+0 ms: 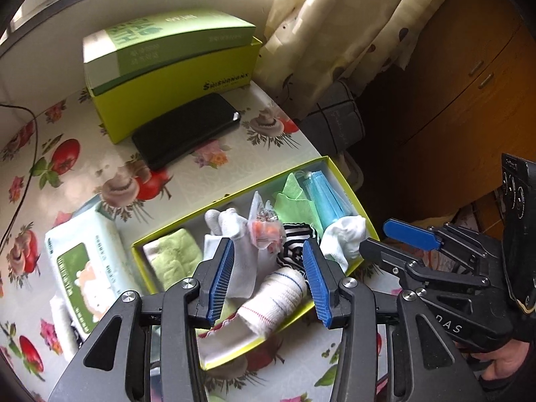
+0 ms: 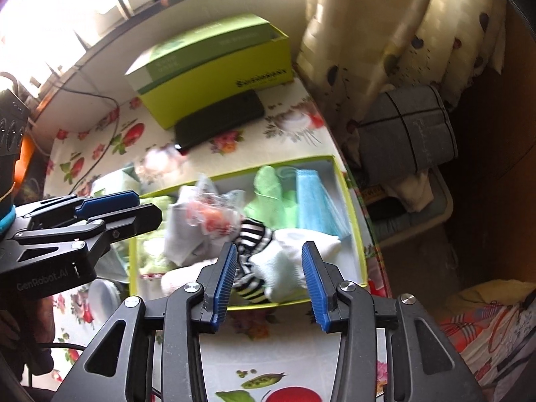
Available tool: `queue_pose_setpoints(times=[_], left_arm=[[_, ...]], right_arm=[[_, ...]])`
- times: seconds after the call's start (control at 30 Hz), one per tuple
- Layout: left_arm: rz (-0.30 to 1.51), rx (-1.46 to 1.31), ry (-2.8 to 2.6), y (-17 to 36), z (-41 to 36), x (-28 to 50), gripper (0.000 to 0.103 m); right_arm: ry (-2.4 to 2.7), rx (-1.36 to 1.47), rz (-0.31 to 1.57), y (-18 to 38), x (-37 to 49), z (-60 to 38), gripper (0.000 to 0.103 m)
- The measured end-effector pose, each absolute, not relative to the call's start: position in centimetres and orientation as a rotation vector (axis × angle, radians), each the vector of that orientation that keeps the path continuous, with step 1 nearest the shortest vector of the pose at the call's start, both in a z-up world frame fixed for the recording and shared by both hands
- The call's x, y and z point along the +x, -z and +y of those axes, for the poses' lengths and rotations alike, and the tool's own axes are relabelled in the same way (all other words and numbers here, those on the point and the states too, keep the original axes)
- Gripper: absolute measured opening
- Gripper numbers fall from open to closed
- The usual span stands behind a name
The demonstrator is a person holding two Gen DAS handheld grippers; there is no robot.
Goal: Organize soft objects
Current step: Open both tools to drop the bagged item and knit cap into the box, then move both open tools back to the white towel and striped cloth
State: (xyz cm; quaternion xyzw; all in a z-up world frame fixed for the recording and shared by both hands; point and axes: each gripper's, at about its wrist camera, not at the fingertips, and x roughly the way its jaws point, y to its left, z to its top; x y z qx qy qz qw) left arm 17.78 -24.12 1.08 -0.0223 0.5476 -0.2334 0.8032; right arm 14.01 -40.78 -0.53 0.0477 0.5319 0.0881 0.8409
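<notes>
Floral oilcloth table, spotted curtain, wooden cabinet

So there's a table with an open shallow box at its right edge, crammed with soft stuff. At the far right end inside: a stack of face masks, folded cloth just left of them. A rolled sock sits nearer, with a striped sock on its left and a crinkly plastic packet lying on the pile mid-box. A folded towel fills the left end. Left of the box, outside it, lies a wipes pack. Further back a phone lies in front of two stacked boxes. A curtain hangs beyond the right edge.
</notes>
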Motion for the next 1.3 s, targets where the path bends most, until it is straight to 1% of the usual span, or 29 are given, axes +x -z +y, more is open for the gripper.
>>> queue_pose_setpoints(times=[0.27, 0.77, 1.13, 1.3], left_arm=[[1.141, -0.101, 0.438, -2.8, -19.8, 15.8, 0.044], [1.146, -0.25, 0.271, -2.2, -9.9, 11.2, 0.044], [1.174, -0.351, 0.074, 0.8, -1.1, 8.0, 0.044], [1.191, -0.366, 0.041, 2.4, 0.6, 8.4, 0.044]], right_arm=[[-0.258, 0.051, 1.111, -1.2, 13.3, -36.8, 0.041], [-0.46, -0.039, 1.14, -1.5, 10.3, -27.5, 0.043], [-0.583, -0.083, 1.153, -1.7, 9.0, -22.5, 0.043], [-0.607, -0.098, 1.165, -1.6, 9.2, -21.1, 0.043]])
